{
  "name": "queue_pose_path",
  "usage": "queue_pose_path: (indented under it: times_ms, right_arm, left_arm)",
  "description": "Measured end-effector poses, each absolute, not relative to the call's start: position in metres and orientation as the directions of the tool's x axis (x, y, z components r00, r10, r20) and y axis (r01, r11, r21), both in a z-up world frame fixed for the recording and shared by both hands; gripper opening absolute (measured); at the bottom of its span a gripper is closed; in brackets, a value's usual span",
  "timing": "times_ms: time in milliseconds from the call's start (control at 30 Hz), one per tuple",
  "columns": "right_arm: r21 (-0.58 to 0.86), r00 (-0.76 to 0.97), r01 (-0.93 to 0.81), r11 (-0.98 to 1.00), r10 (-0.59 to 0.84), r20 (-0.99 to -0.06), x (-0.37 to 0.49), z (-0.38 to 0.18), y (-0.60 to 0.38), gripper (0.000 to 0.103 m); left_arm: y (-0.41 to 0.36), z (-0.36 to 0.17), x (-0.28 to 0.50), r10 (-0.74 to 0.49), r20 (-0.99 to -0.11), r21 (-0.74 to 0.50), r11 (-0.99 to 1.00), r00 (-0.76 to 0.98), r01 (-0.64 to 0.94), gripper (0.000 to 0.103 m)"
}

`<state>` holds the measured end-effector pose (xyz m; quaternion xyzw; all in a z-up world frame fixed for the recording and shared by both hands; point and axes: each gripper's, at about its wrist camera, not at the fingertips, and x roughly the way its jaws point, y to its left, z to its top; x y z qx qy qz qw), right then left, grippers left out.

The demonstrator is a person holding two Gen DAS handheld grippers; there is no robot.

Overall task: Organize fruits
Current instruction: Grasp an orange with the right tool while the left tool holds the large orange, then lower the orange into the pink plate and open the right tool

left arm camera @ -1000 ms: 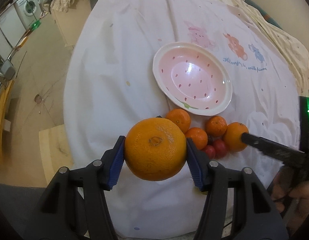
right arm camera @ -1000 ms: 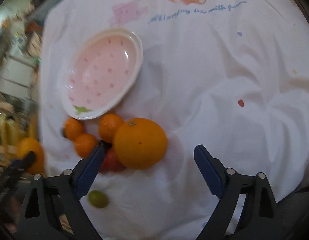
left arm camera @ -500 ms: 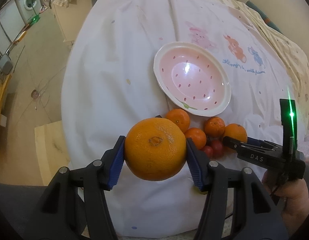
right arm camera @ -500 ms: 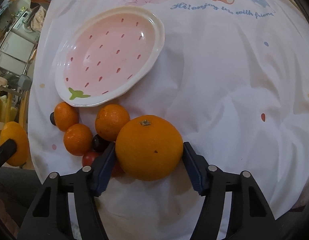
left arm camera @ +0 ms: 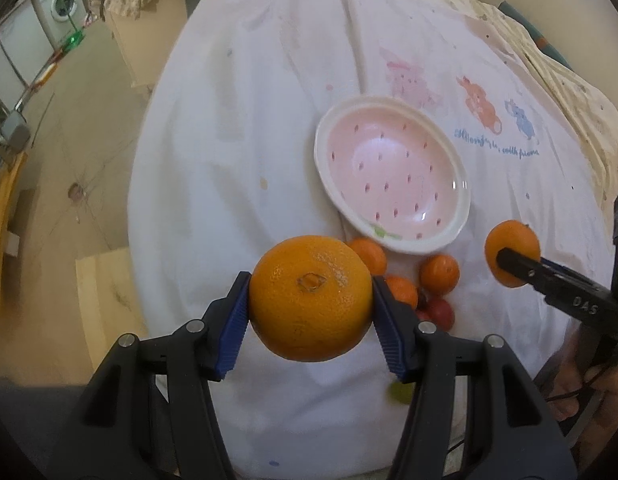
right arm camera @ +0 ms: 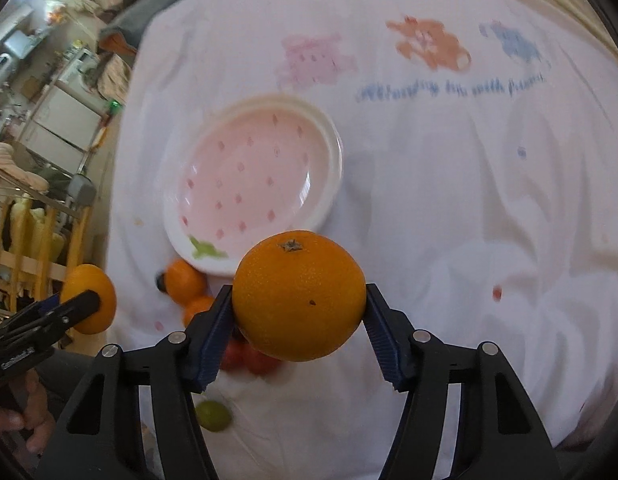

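My left gripper (left arm camera: pixel 311 306) is shut on a large orange (left arm camera: pixel 311 298) and holds it above the near table edge. My right gripper (right arm camera: pixel 299 322) is shut on a second large orange (right arm camera: pixel 299 296), lifted off the cloth; it shows in the left wrist view (left arm camera: pixel 511 252). The empty pink strawberry plate (left arm camera: pixel 461 204) lies beyond both; it also shows in the right wrist view (right arm camera: pixel 329 140). Small mandarins (left arm camera: pixel 439 274), red tomatoes (left arm camera: pixel 441 314) and a green fruit (right arm camera: pixel 213 416) lie on the cloth in front of the plate.
The white tablecloth (left arm camera: pixel 269 100) with cartoon animal prints (right arm camera: pixel 429 44) covers the table. Its left edge drops to the floor, where a wooden stool (left arm camera: pixel 105 288) stands. A washing machine (left arm camera: pixel 61 0) stands far left.
My right gripper closed on the large orange and lifted it off the cloth toward the plate. My left gripper keeps its orange and has moved slightly forward.
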<state>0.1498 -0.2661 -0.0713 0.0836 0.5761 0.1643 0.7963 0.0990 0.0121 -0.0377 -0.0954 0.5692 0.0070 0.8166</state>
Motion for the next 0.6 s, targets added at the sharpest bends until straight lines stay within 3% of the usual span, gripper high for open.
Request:
queue_pose_path:
  times_ms: [300, 600]
  right_arm:
    - [0.337, 0.339, -0.244, 0.909, 0.406, -0.849, 0.201, -0.051, -0.252, 0.065]
    - [0.358, 0.320, -0.310, 0.881, 0.451, -0.833, 0.260, -0.076, -0.229, 0.065]
  left_arm:
    - [0.011, -0.032, 0.152, -0.082, -0.936, -0.132, 0.983, 0.342, -0.127, 0.054]
    - [0.014, -0.041, 0.199, -0.078, -0.927, -0.143, 0.978, 0.366, -0.153, 0.054]
